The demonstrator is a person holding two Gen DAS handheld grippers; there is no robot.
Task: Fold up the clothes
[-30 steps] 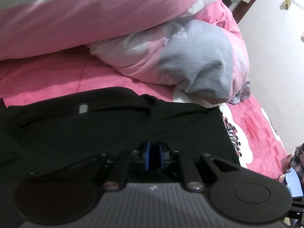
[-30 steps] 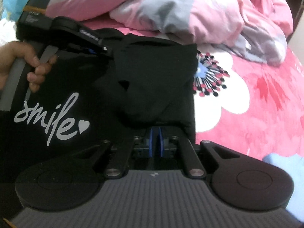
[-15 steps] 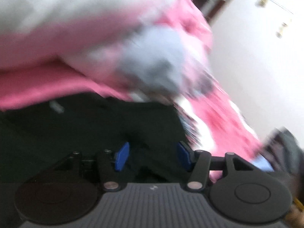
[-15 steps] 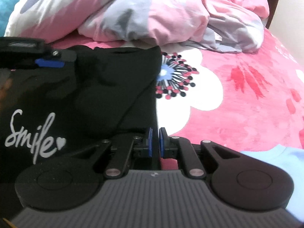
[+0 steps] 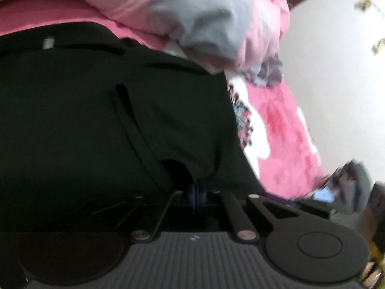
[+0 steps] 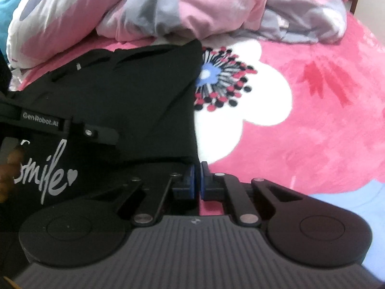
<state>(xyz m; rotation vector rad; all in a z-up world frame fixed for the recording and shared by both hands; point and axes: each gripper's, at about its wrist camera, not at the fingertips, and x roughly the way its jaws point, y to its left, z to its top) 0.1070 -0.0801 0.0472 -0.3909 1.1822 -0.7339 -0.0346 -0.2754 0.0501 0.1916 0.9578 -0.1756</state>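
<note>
A black T-shirt (image 5: 96,120) lies flat on the bed with its side folded in. Its white "smile" print (image 6: 45,178) shows in the right wrist view. My left gripper (image 5: 196,192) is shut, and a bunched fold of the black fabric runs up between its blue pads. From the right wrist view that left gripper (image 6: 105,136) reaches in from the left over the T-shirt (image 6: 144,101), held by a person's hand (image 6: 9,168). My right gripper (image 6: 197,180) is shut at the shirt's folded right edge, with dark cloth in the narrow slit between its pads.
A crumpled pink, grey and white quilt (image 6: 192,7) lies just behind the shirt. The pink flowered bed sheet (image 6: 312,120) spreads to the right. A light blue garment (image 6: 349,197) lies at the near right. A pale wall (image 5: 336,72) bounds the bed's far side.
My left gripper opened wide, shifted over the shirt and shut again on a fold of it. My right gripper stayed shut and slid along the shirt's right edge.
</note>
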